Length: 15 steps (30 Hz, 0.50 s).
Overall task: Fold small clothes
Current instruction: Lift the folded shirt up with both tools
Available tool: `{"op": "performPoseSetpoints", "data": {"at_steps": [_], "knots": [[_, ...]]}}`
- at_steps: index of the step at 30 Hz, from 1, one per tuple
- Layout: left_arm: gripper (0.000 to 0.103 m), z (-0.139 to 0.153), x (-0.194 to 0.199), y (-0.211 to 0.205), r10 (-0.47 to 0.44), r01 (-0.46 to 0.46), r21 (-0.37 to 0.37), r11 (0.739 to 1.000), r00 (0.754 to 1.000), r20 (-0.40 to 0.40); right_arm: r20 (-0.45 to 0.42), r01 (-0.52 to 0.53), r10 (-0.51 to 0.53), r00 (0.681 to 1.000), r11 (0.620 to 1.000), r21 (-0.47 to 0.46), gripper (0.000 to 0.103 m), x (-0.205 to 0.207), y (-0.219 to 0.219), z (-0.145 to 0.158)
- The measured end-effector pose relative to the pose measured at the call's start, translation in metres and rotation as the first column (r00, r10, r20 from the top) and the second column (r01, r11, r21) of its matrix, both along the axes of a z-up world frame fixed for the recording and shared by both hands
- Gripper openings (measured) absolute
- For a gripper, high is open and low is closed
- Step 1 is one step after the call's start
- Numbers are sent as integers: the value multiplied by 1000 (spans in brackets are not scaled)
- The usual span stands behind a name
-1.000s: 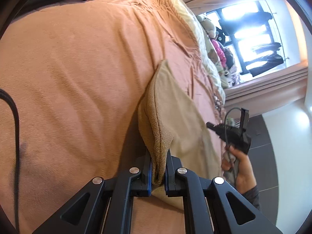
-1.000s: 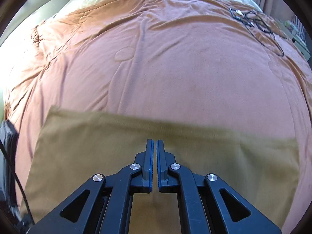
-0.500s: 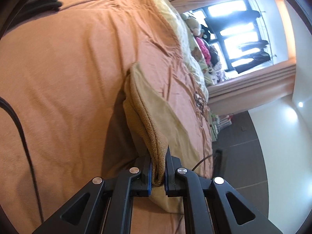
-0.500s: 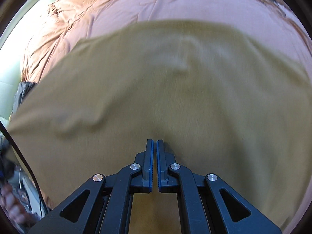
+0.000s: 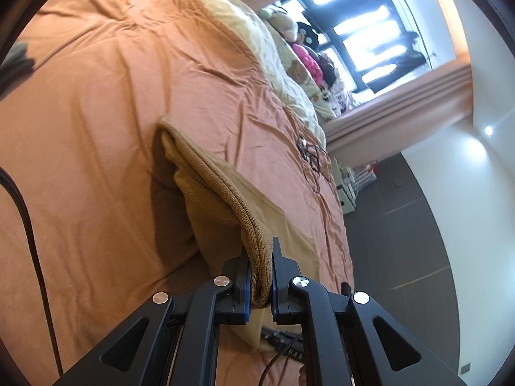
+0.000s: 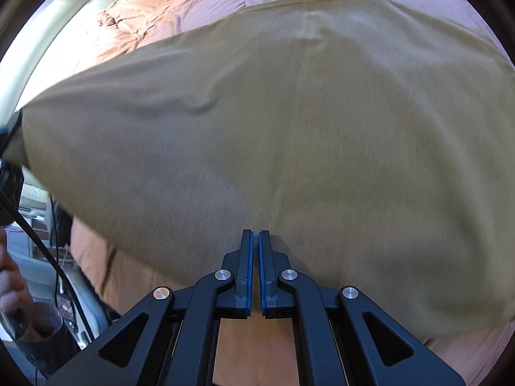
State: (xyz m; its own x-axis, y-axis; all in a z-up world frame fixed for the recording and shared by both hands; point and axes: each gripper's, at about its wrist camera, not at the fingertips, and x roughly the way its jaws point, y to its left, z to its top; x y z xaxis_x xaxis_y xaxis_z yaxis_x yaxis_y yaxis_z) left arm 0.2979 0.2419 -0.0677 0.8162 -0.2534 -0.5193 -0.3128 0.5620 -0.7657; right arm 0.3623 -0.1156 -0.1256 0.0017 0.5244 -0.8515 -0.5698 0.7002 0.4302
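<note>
The left claw (image 5: 260, 276) is clenched on the ribbed hem of an olive-tan garment (image 5: 206, 173), the folded knit edge pinched between its blue-lined fingers (image 5: 246, 284) and lifted clear of the bed (image 5: 96, 96). From that grip the cloth runs away in a raised ridge toward its far corner, which touches the orange-brown bedspread, while the rest of the fabric drapes down on both sides of the ridge and casts a dark shadow on the cover to the left. In the right wrist view the same garment (image 6: 289, 128) spreads wide and fills most of the picture, with the bedspread (image 6: 193, 3) showing above it and below its near edge. The right claw (image 6: 256, 241) is clenched with nothing between its fingers, its tips resting at or just above the cloth near the garment's lower edge; whether they press on it cannot be told. A person's hand (image 6: 9, 276) shows at the lower left edge of that view. Farther along the bed lie a tangle of dark cables (image 5: 310, 151), a pale yellow blanket (image 5: 257, 48) and stuffed toys (image 5: 299, 70) near a bright window (image 5: 363, 22).
</note>
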Motion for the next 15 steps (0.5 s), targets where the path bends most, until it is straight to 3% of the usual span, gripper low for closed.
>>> {"op": "performPoseSetpoints", "data": {"at_steps": [10, 15], "knots": [[8, 24, 39, -44, -124, 125, 49, 991, 992, -16, -43, 2, -1, 999, 1000, 26, 0, 0, -17, -18], [9, 35, 60, -76, -204, 205, 73, 976, 979, -16, -41, 3, -1, 999, 998, 67, 0, -2, -29, -12]]}}
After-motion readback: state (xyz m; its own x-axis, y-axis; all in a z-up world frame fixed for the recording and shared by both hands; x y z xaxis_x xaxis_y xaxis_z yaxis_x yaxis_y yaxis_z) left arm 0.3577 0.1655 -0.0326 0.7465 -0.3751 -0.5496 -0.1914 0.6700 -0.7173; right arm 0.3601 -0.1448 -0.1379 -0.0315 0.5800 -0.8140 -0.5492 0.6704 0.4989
